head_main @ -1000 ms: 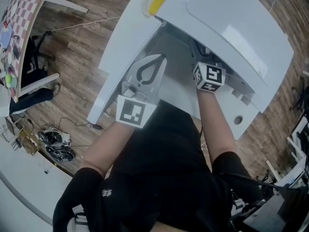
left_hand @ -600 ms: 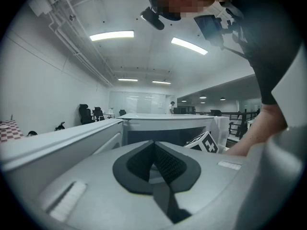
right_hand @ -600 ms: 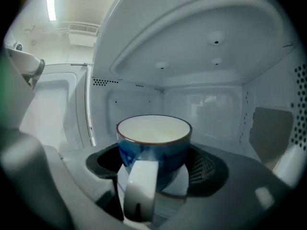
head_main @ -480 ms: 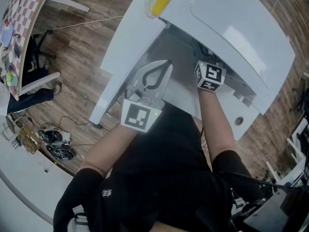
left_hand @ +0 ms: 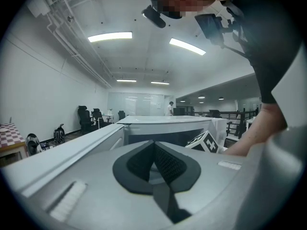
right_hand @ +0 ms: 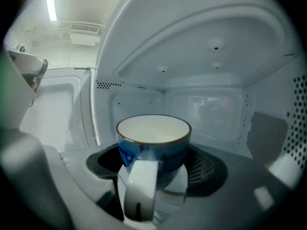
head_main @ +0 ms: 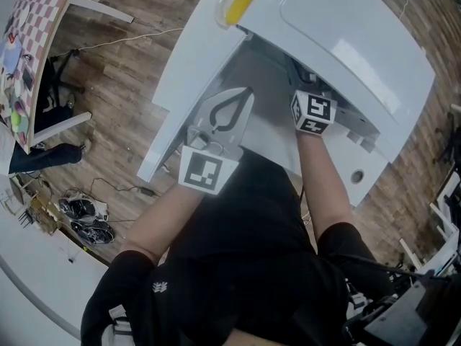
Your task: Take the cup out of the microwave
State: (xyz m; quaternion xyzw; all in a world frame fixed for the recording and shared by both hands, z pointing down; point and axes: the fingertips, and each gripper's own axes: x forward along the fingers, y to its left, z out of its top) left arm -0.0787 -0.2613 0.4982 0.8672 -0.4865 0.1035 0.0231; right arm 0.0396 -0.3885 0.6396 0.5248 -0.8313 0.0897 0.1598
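Inside the white microwave [head_main: 346, 42] my right gripper [right_hand: 153, 169] is shut on the cup [right_hand: 153, 140], its dark pads against both sides of the bowl. The cup is blue outside and white inside, and its white handle [right_hand: 140, 188] points back at the camera. In the head view only that gripper's marker cube [head_main: 313, 114] shows at the oven mouth; the cup is hidden there. My left gripper [head_main: 247, 94] hangs shut and empty beside the open door [head_main: 191, 71], its pads [left_hand: 165, 164] meeting in the left gripper view.
A yellow object [head_main: 238, 2] lies on a white dish at the microwave's top left corner. The cavity's perforated wall [right_hand: 295, 123] is close on the right. A checkered table [head_main: 36, 34] and a tangle of cables [head_main: 83, 215] are at the left on the wooden floor.
My left gripper has edged a little up and right toward the door. The right gripper has stayed at the oven mouth.
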